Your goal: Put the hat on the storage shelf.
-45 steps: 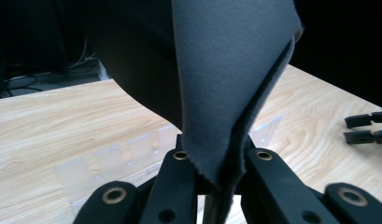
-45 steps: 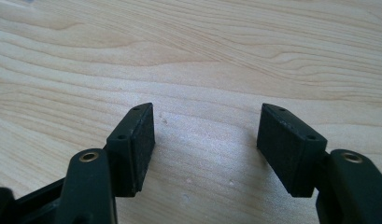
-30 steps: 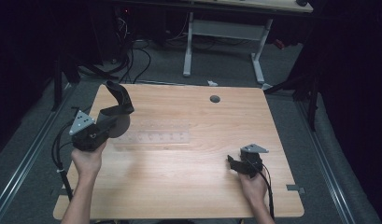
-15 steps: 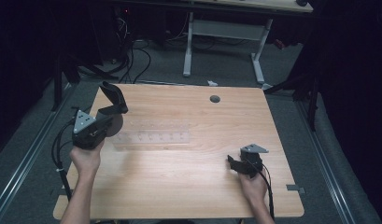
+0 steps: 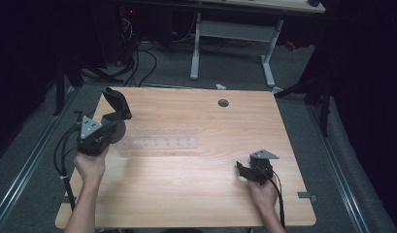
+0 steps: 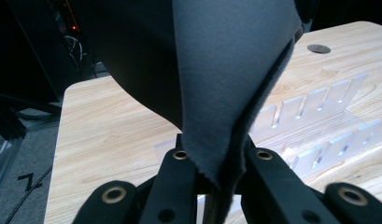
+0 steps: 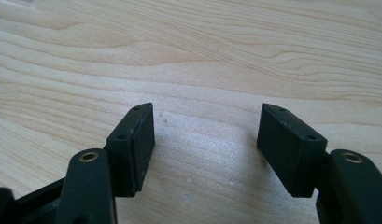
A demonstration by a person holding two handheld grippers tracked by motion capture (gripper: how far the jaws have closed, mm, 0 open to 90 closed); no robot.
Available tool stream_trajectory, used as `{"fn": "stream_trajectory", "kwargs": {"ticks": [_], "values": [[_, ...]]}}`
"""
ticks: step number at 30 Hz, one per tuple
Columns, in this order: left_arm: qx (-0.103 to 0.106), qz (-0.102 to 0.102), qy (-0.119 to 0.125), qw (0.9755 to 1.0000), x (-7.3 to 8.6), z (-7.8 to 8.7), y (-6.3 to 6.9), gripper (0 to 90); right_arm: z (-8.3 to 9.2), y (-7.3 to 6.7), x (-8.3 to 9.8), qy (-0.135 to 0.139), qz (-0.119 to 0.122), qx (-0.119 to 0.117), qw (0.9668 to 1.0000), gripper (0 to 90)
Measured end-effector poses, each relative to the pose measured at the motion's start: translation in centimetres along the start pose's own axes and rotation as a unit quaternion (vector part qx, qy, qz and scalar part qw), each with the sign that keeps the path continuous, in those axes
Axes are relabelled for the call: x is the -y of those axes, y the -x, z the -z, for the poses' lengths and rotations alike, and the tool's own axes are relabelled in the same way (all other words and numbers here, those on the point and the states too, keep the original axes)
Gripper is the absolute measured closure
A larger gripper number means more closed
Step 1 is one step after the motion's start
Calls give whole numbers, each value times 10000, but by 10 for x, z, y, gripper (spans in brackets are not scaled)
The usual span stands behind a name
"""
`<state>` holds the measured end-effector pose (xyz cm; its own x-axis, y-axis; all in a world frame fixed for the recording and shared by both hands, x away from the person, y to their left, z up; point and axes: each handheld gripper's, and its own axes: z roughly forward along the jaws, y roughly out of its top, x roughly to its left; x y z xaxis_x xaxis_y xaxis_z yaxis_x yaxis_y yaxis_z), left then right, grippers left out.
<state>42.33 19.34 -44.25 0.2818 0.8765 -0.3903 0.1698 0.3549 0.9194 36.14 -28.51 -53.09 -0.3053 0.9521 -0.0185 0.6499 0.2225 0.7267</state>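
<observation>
- Lower right of the high view: the right hand-held gripper (image 5: 242,171) rests low over the pale wooden tabletop (image 5: 196,194), its jaws spread with bare wood between them
- Left of the high view: the left hand-held gripper (image 5: 111,127) has its jaws pressed together on a dark grey felt-like cloth (image 6: 226,70) that stands up and folds over above it
- Just right of it, a clear plastic slotted rack (image 5: 159,142) lies flat mid-tabletop
- Upper centre, a round grey grommet hole (image 5: 223,103) sits near the far edge
</observation>
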Motion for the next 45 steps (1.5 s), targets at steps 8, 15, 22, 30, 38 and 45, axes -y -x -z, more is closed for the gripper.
{"fn": "stream_trajectory", "kwargs": {"ticks": [8, 15, 22, 30, 38, 45], "values": [[-10, -52, 1, 10000, 3, -4, 1, 859, 0, 0, 0, 1, 0, 1, 10000, 372], [-24, -52, 5, 10000, 3, -5, 4, 859, 0, 0, 0, 0, 0, 0, 10000, 371], [-67, 20, -13, 10000, 3, -7, 4, 858, 0, 0, 0, -1, 1, 0, 10000, 371], [-148, -4, -72, 9999, 10, -11, 5, 859, 0, 0, 0, -1, 2, 0, 10000, 371], [-192, 91, -128, 9997, 20, -14, -2, 857, 0, 0, 0, -2, 1, -2, 10000, 371], [-168, 55, -232, 9996, 27, -15, -4, 852, 0, 0, 0, -2, 2, -4, 10000, 370]]}}
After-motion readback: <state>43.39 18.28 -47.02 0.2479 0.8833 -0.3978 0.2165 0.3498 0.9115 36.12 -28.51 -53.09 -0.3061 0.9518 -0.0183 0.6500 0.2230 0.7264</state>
